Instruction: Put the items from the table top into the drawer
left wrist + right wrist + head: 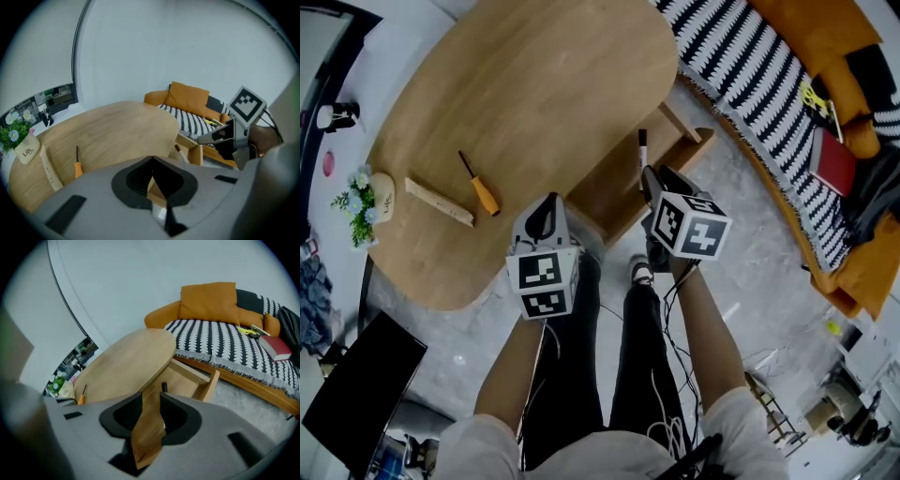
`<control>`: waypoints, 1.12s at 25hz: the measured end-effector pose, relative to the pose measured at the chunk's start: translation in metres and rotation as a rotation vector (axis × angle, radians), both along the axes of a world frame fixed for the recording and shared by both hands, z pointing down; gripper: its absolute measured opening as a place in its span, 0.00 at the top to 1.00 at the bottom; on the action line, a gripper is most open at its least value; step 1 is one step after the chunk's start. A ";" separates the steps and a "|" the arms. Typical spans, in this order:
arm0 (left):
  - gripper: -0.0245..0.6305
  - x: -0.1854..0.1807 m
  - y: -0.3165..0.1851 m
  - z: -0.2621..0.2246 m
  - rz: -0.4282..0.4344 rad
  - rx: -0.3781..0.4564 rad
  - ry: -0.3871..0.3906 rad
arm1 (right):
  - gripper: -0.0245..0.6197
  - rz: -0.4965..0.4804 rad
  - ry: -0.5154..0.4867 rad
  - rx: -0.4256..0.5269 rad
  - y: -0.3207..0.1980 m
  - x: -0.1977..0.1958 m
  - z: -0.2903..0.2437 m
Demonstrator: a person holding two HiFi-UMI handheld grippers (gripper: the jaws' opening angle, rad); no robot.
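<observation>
Flower pot (366, 197): stood at the far left edge of the counter (534, 84); judged to be decoration rather than cargo.
Wooden strip (439, 202): lay flat just right of the pot, its long axis slanting down to the right in the head view.
Screwdriver (480, 186): lay flat near the strip but apart from it, slanting more steeply. The black shaft pointed away from the person and the orange handle toward the near edge.
Left claw (548, 204): clenched, tips together and nothing between them. It hovered at the counter's near edge, just right of the screwdriver handle.
Drawer (694, 141): stood pulled open at the right end of the counter.
Marker (642, 150): lay inside the drawer (one item already stowed).
Right claw (656, 180): released, jaws apart with only bare wood showing through the gap. It was held over the drawer, just short of the marker.
Governing relation: the screwdriver lay left of both claws, with its handle end nearest the left claw. The left hand was clearly the closer one.
Next move, as judged: the left claw would need to open, then close across the handle at right angles to its long axis.
</observation>
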State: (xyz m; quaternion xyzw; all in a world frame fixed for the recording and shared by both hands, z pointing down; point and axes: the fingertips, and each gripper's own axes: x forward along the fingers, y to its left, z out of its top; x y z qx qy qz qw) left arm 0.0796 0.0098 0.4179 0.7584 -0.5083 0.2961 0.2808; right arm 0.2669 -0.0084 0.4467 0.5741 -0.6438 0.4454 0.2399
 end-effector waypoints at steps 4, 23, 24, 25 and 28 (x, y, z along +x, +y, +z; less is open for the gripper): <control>0.95 -0.003 0.000 0.005 -0.020 -0.009 0.001 | 0.79 -0.027 0.013 -0.016 0.002 0.001 0.004; 0.95 -0.099 0.039 0.005 -0.390 -0.032 0.028 | 0.80 -0.462 0.026 -0.056 0.006 -0.134 0.004; 0.95 -0.113 0.044 0.005 -0.425 -0.032 0.024 | 0.80 -0.498 0.024 -0.054 0.006 -0.150 0.004; 0.95 -0.128 0.050 0.006 -0.454 -0.032 0.019 | 0.80 -0.527 0.021 -0.052 0.006 -0.165 0.004; 0.95 -0.168 0.067 0.007 -0.534 -0.039 0.015 | 0.80 -0.602 0.015 -0.050 0.010 -0.208 0.002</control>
